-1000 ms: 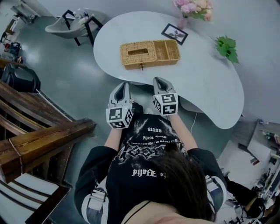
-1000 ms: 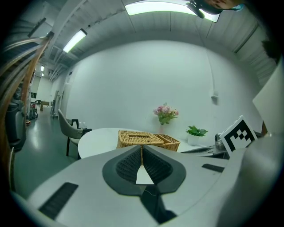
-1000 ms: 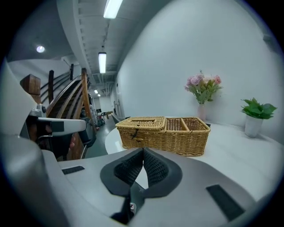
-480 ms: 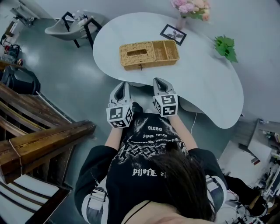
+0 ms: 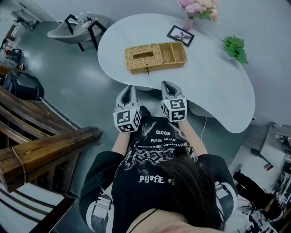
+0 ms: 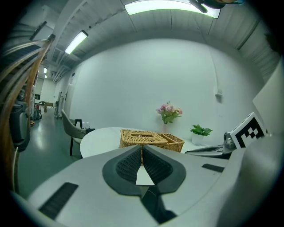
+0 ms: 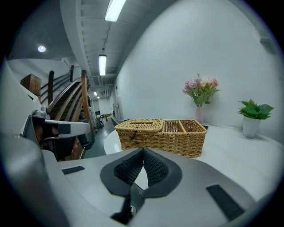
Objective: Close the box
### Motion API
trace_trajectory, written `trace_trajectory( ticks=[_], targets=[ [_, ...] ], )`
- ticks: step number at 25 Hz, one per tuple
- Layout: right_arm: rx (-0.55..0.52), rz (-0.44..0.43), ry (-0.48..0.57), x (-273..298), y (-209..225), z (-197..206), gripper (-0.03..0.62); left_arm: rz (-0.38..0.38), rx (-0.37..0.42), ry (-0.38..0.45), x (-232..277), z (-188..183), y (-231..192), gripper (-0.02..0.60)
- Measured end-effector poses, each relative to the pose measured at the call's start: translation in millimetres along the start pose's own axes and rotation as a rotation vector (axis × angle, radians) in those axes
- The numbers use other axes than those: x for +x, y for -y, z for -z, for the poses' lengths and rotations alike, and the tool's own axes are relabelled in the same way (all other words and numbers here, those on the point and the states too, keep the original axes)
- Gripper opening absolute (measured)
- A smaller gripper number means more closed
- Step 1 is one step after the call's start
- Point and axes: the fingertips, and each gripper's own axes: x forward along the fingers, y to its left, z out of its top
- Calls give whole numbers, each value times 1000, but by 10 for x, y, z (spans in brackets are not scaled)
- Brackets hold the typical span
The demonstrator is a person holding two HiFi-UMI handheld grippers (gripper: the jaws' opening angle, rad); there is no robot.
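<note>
Holding my left tool (image 5: 130, 88), right tool (image 5: 165, 83) shut, empty. Judging tan wicker box (image 5: 156, 56) light, stiff; lid (image 5: 142, 54) front edge best.

Ahead of the right tool (image 5: 166, 84), the flowers (image 5: 198, 6) are cut off by the head view's top edge. In its own view, the left tool (image 6: 142, 147) hides the lower front of the wicker box (image 6: 153, 138).

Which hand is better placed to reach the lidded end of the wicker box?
Left, marginally. The left gripper sits in front of the lidded end of the wicker box; the right gripper sits nearer its open compartments. Both are shut.
</note>
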Motion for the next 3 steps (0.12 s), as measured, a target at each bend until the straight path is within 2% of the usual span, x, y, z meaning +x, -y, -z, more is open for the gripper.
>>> trace_trajectory(
  ticks=[3],
  targets=[
    [2,-4,1,5,6,-11,25,-2,-1,-7,23,10,3,28]
  ],
)
